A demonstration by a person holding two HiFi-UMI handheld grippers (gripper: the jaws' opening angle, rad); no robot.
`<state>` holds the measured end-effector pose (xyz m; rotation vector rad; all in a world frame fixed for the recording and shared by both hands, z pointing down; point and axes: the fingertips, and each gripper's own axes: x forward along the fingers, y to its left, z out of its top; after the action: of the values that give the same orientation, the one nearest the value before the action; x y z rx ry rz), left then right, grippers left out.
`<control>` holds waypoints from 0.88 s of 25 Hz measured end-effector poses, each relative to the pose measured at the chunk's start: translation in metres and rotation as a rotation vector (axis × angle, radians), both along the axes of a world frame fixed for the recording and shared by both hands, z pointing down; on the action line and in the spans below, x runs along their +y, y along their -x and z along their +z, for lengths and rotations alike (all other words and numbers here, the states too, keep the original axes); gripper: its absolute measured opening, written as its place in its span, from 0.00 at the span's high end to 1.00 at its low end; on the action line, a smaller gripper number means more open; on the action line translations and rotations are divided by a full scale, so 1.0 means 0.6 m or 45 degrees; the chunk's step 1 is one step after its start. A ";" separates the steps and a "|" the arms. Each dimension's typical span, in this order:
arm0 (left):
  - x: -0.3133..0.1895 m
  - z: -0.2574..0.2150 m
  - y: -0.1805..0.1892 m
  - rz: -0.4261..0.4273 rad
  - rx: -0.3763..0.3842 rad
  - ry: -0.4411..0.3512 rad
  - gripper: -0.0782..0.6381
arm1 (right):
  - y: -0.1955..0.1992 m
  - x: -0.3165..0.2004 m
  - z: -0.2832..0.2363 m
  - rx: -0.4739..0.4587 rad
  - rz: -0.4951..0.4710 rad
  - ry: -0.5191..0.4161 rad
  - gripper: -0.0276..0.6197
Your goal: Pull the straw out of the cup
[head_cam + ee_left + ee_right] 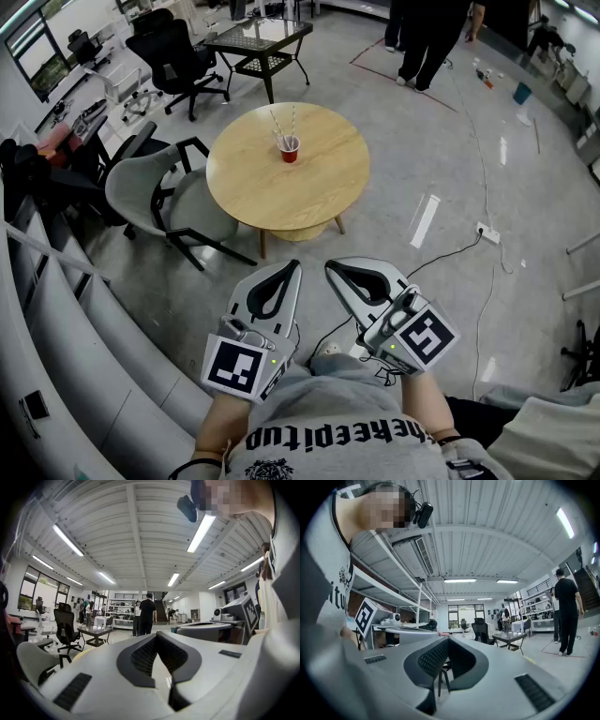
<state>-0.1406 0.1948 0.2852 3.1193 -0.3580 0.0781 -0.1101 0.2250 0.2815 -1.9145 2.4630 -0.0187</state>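
Observation:
A small red cup (290, 150) stands near the middle of a round wooden table (253, 183), with two straws (277, 128) sticking up out of it. Both grippers hang close to the person's body, well short of the table and nothing between their jaws. My left gripper (296, 265) is shut, its tips meeting in the left gripper view (157, 634). My right gripper (329, 267) is shut too, with its tips together in the right gripper view (448, 639). The cup does not show in either gripper view.
A grey chair (155, 192) stands at the table's left side. Further back are a black office chair (173, 61) and a glass-top side table (261, 37). A person (427, 37) stands at the far right. A cable and power strip (487, 232) lie on the floor.

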 end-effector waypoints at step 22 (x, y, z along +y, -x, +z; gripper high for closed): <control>-0.004 -0.001 -0.015 -0.090 0.014 -0.021 0.85 | -0.019 -0.010 0.011 -0.044 -0.101 0.008 0.94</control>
<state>-0.1314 0.1925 0.2848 3.1179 -0.4701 0.0584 -0.0985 0.2189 0.2880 -1.8022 2.5177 -0.0603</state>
